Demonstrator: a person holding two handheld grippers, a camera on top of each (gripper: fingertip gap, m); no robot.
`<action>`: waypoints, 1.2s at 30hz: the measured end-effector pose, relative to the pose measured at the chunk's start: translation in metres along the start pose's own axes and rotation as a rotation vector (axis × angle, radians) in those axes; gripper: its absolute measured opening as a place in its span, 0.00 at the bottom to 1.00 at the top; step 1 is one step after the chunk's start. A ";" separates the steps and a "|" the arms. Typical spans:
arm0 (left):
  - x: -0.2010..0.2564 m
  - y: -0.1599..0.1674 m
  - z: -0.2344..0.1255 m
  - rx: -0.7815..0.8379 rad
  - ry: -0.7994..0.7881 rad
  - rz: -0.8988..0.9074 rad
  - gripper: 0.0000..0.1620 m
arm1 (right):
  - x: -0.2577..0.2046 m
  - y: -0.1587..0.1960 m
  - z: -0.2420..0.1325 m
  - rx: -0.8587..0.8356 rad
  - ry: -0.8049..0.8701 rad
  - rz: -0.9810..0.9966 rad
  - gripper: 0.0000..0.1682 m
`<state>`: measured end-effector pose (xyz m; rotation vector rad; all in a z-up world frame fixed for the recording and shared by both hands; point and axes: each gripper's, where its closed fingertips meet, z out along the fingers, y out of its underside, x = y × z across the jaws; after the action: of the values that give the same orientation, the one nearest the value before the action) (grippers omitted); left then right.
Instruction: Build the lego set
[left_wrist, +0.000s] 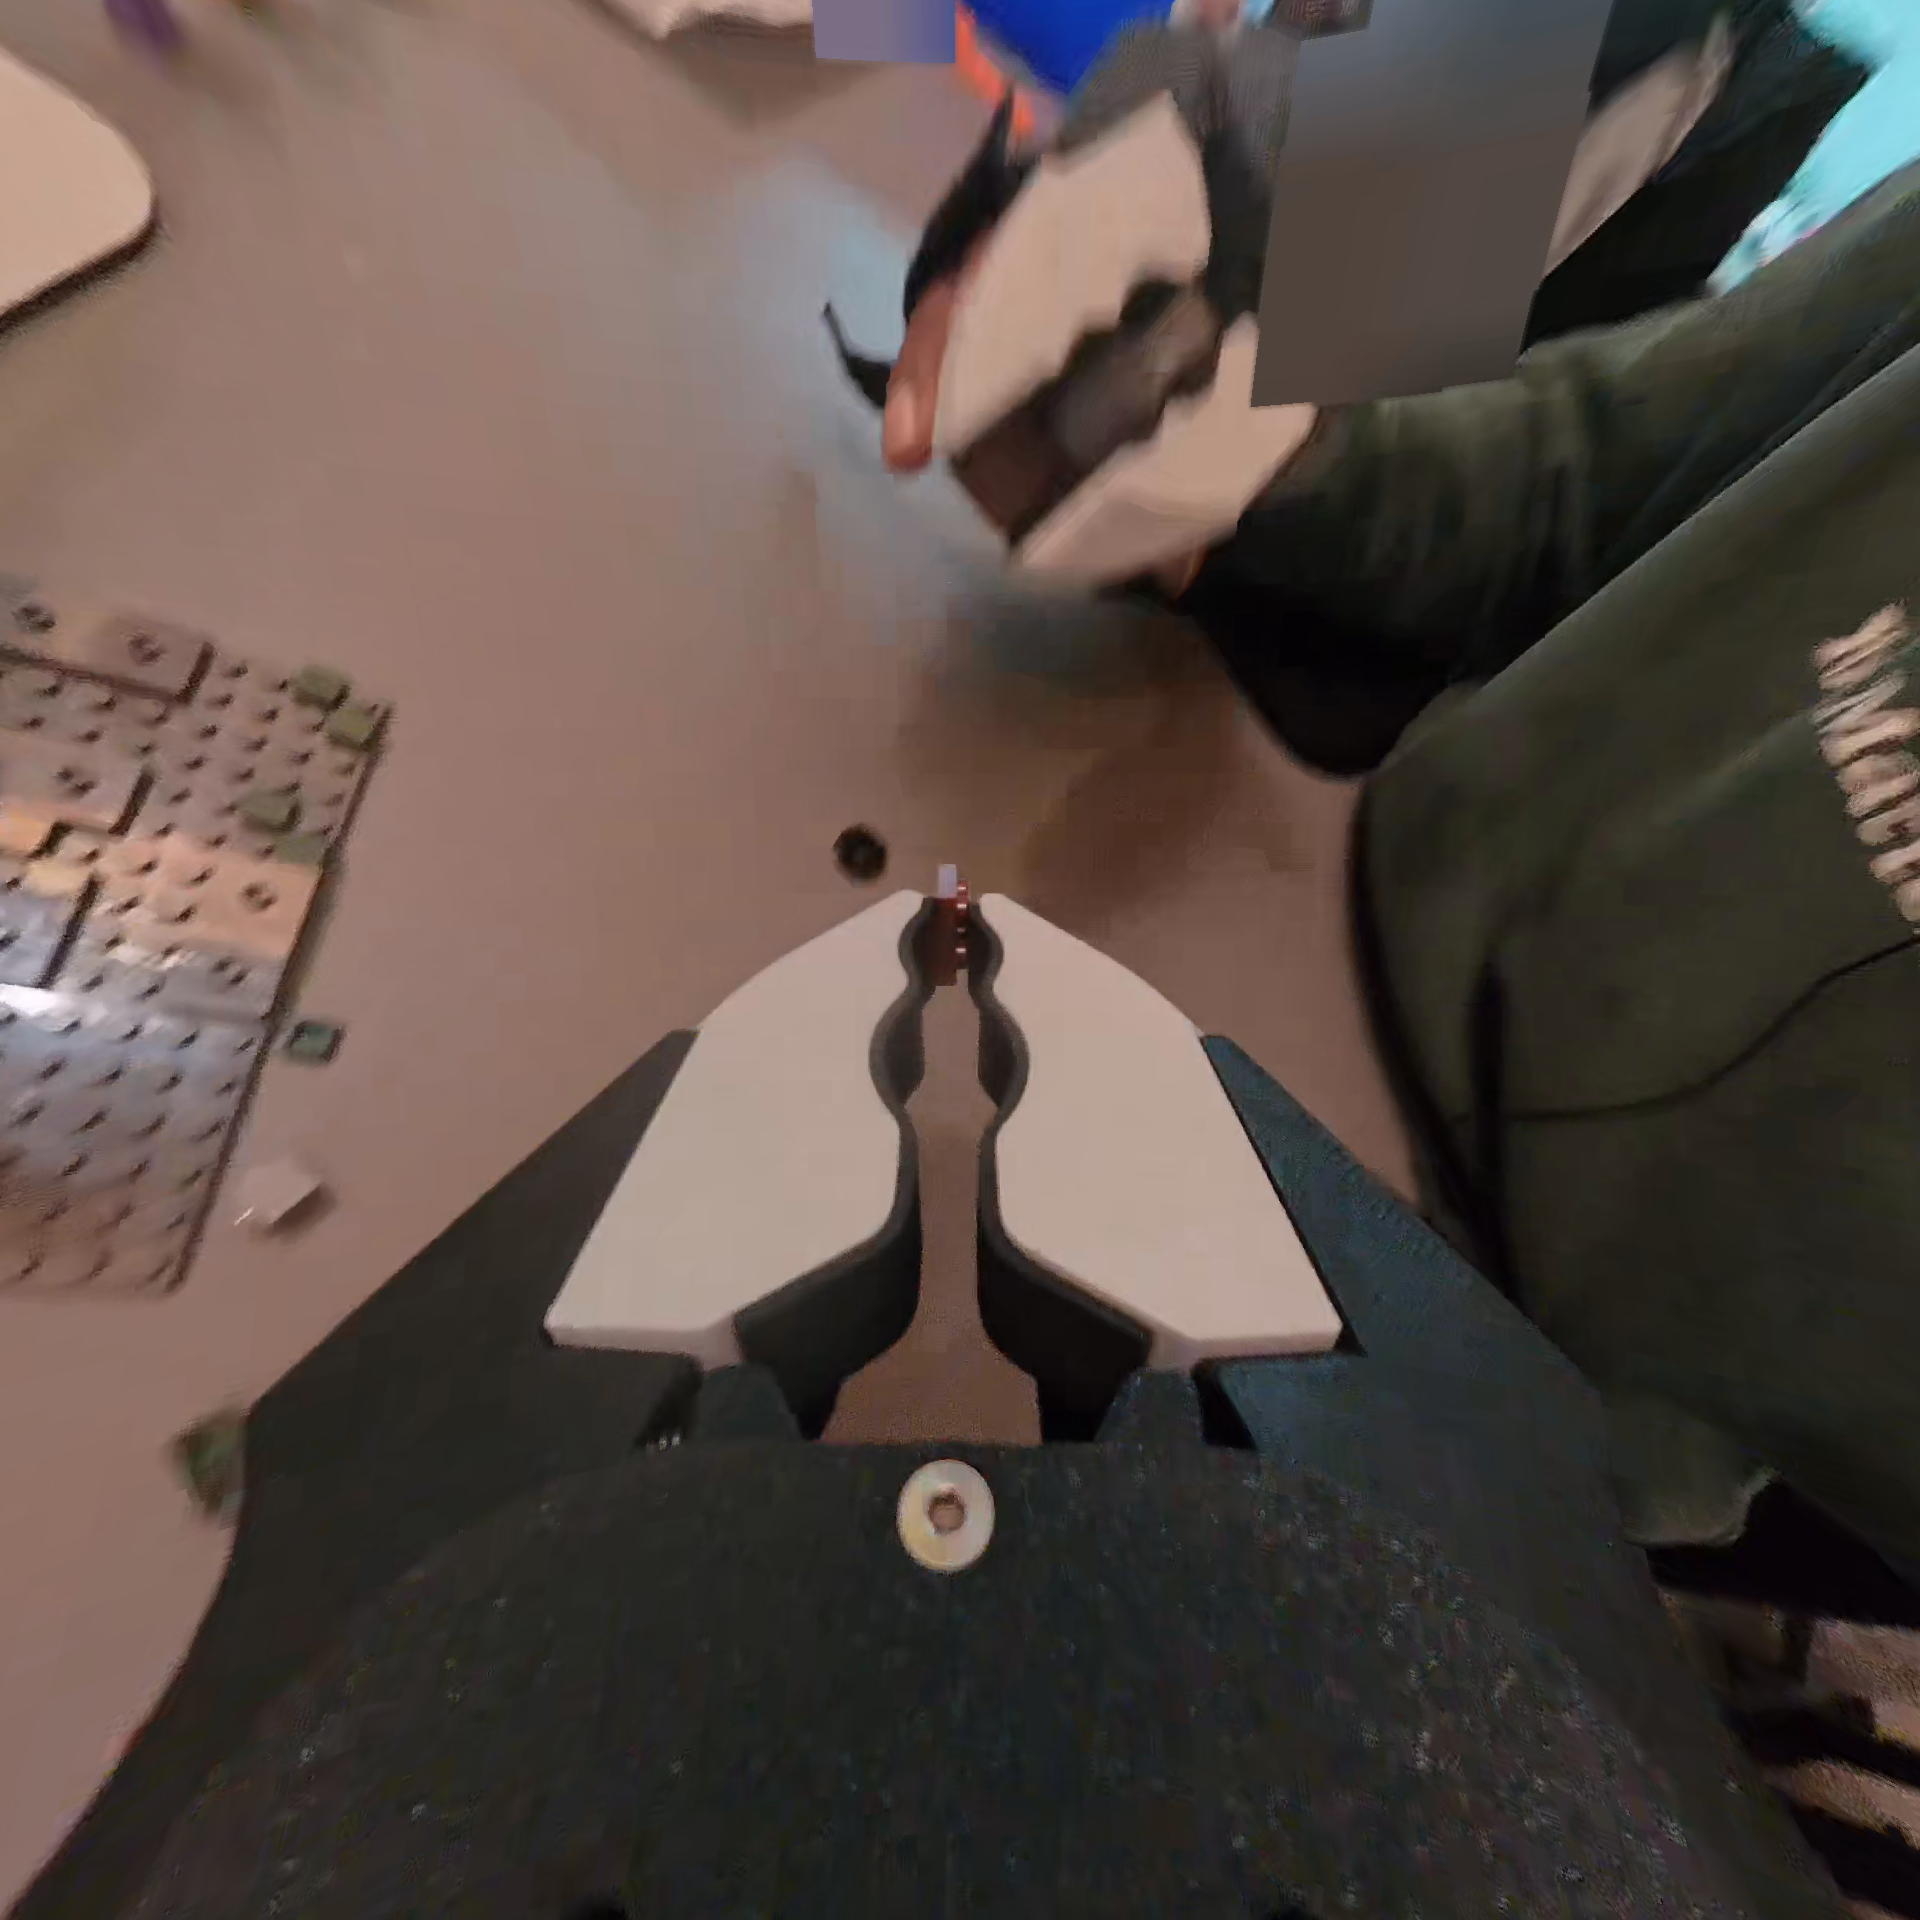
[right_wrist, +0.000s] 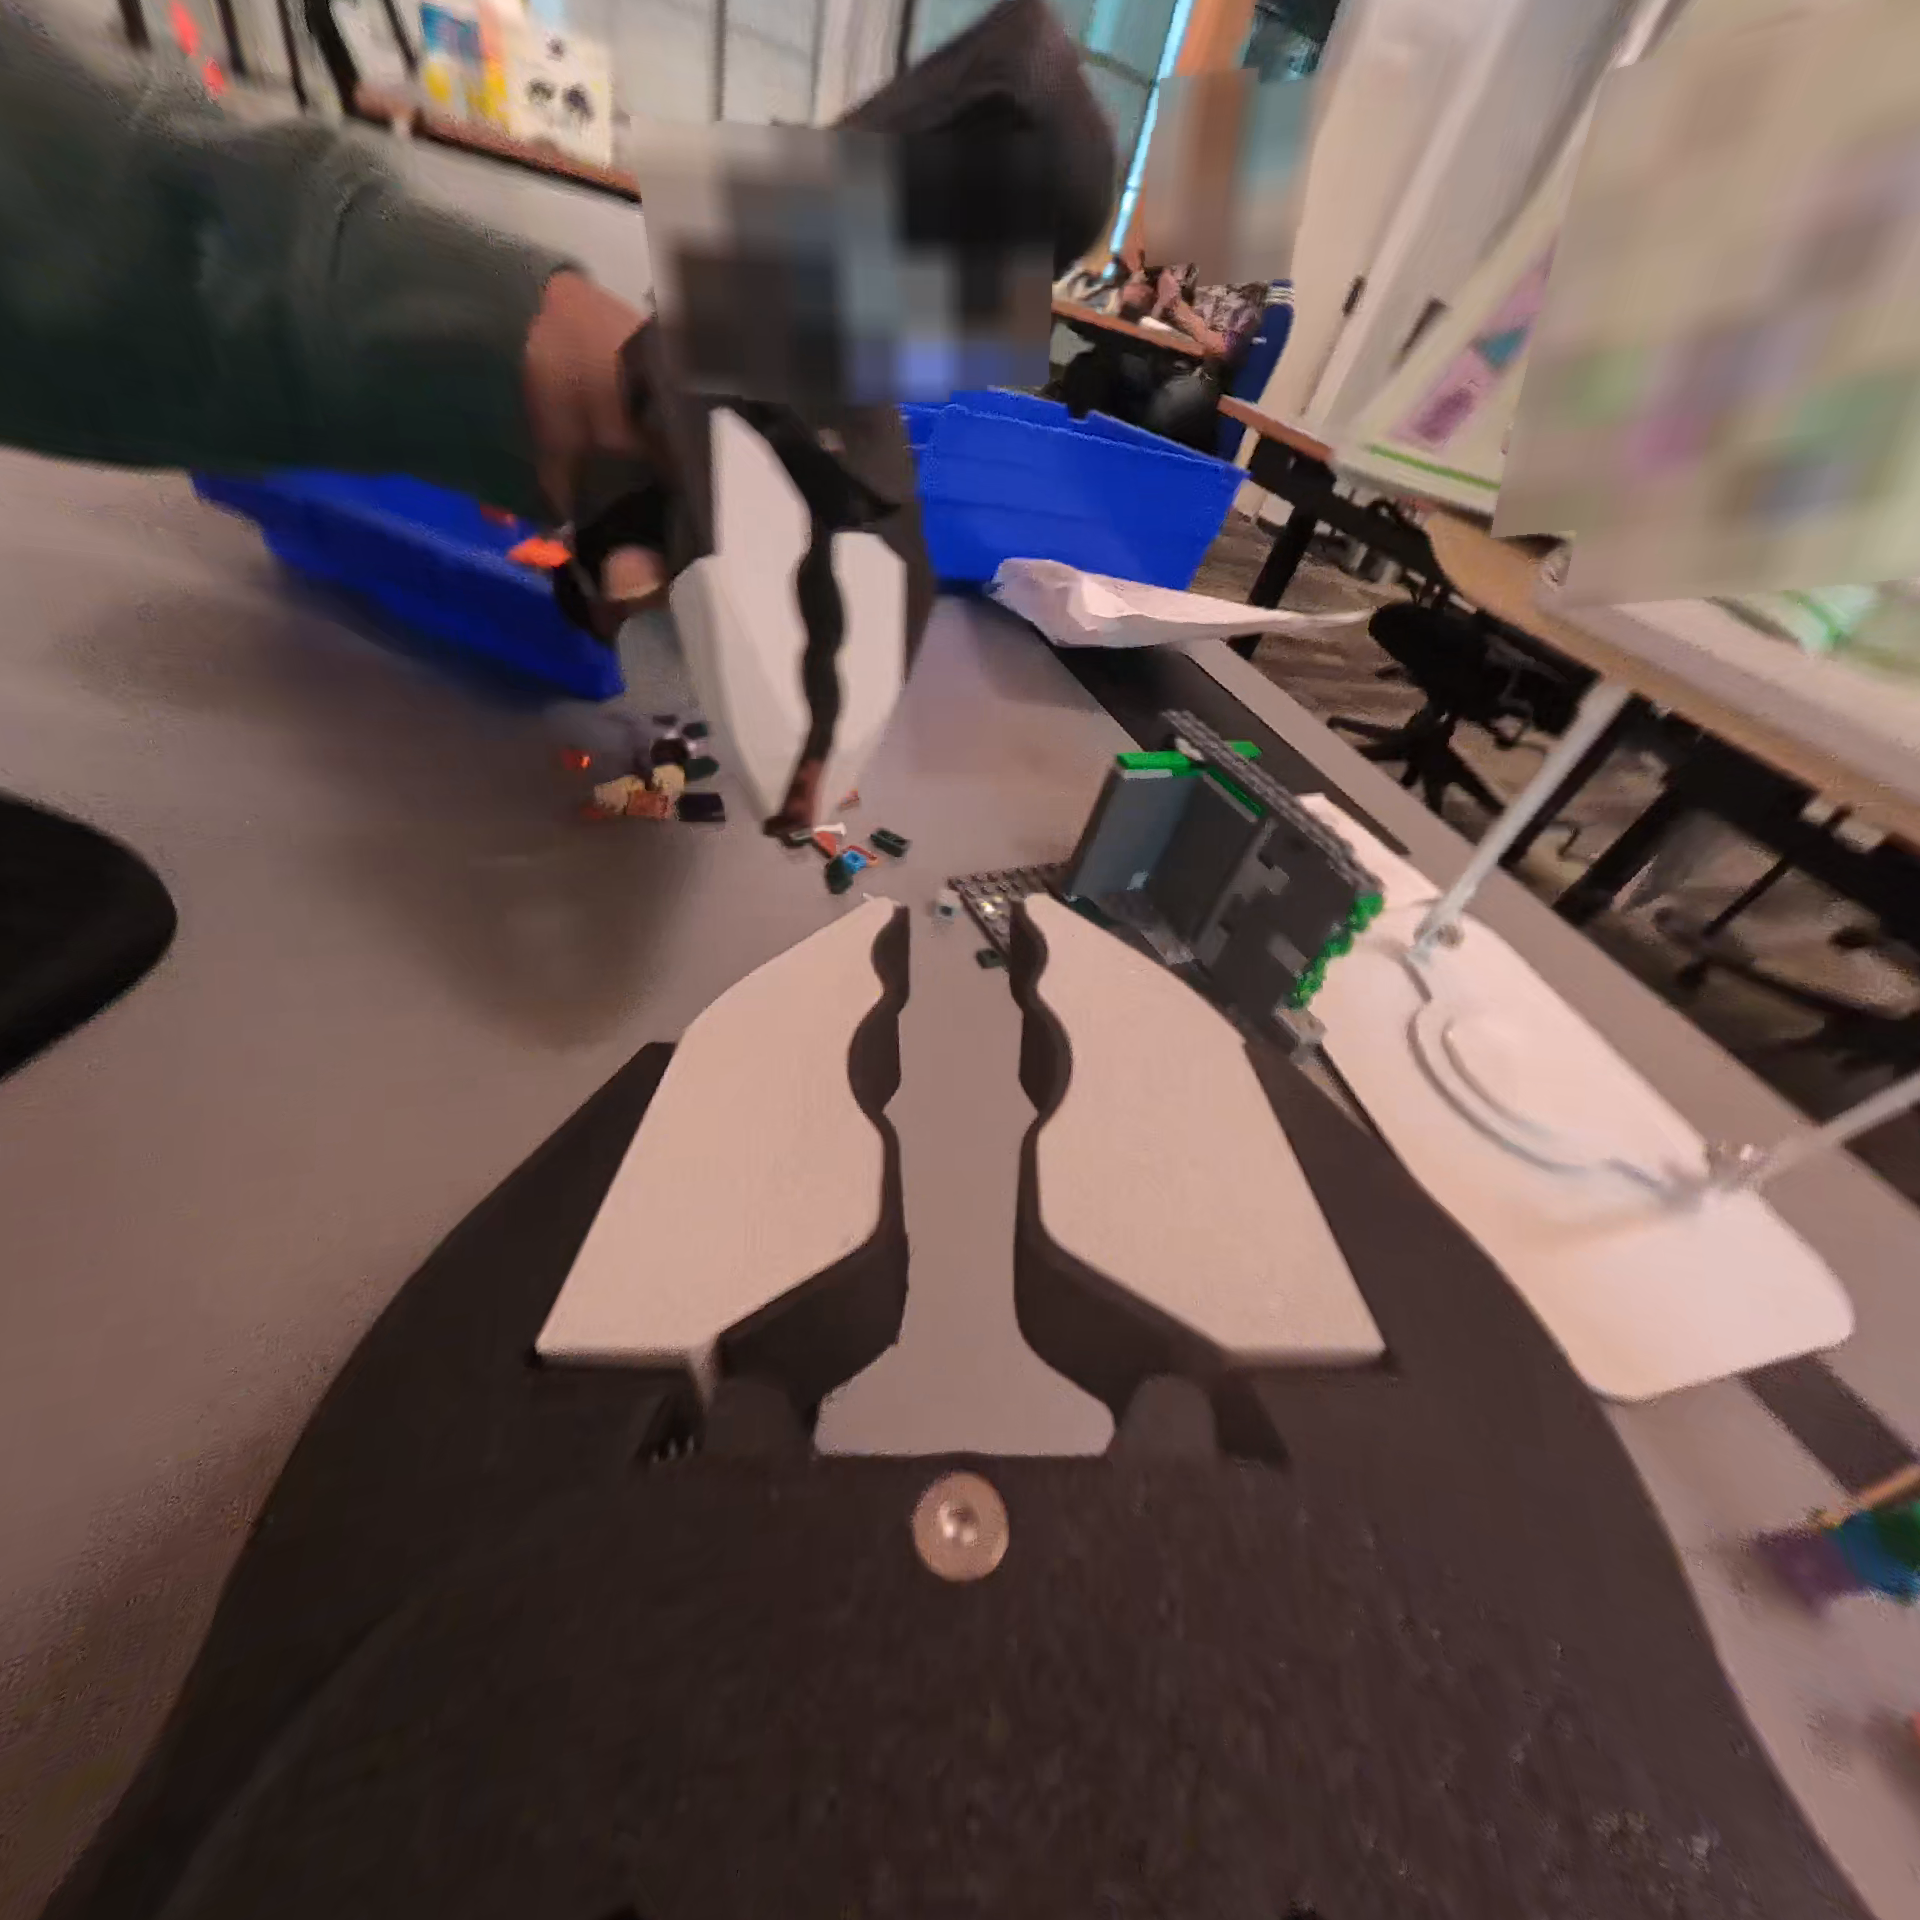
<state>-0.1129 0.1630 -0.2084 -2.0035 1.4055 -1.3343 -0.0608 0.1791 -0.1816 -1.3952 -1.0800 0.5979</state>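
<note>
My left gripper (left_wrist: 951, 906) is shut on a small reddish-brown lego piece (left_wrist: 951, 951), held edge-up just above the table. In the right wrist view the left gripper (right_wrist: 805, 805) points down over scattered loose pieces (right_wrist: 655, 779), with the brown piece (right_wrist: 802, 788) at its tips. My right gripper (right_wrist: 961, 914) is open and empty, low over the table, its tips near the grey lego build with green trim (right_wrist: 1216, 883). The grey studded baseplate (left_wrist: 156, 935) lies to the left in the left wrist view. The right gripper (left_wrist: 1039, 343) shows blurred there, held by a hand.
Two blue bins (right_wrist: 1070, 488) stand at the back of the table with a crumpled paper (right_wrist: 1143, 603) beside them. A white sheet with a clear stand (right_wrist: 1558, 1143) lies right of the build. A small black round piece (left_wrist: 859, 852) lies near the left gripper's tips. The table edge runs along the right. Some 7 cm of space lies between my two pairs of fingers.
</note>
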 end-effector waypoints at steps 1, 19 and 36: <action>0.004 -0.006 0.003 0.040 0.032 -0.017 0.03 | -0.009 -0.001 0.003 -0.009 -0.009 -0.058 0.12; 0.026 -0.036 0.020 0.301 0.211 -0.093 0.10 | -0.030 -0.008 0.008 0.015 0.022 -0.288 0.09; 0.027 -0.005 0.033 0.053 -0.224 0.526 0.14 | -0.032 0.002 0.001 0.010 -0.212 0.094 0.10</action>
<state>-0.0804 0.1346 -0.2081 -1.5369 1.6150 -0.8770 -0.0748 0.1521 -0.1913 -1.4028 -1.1813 0.8337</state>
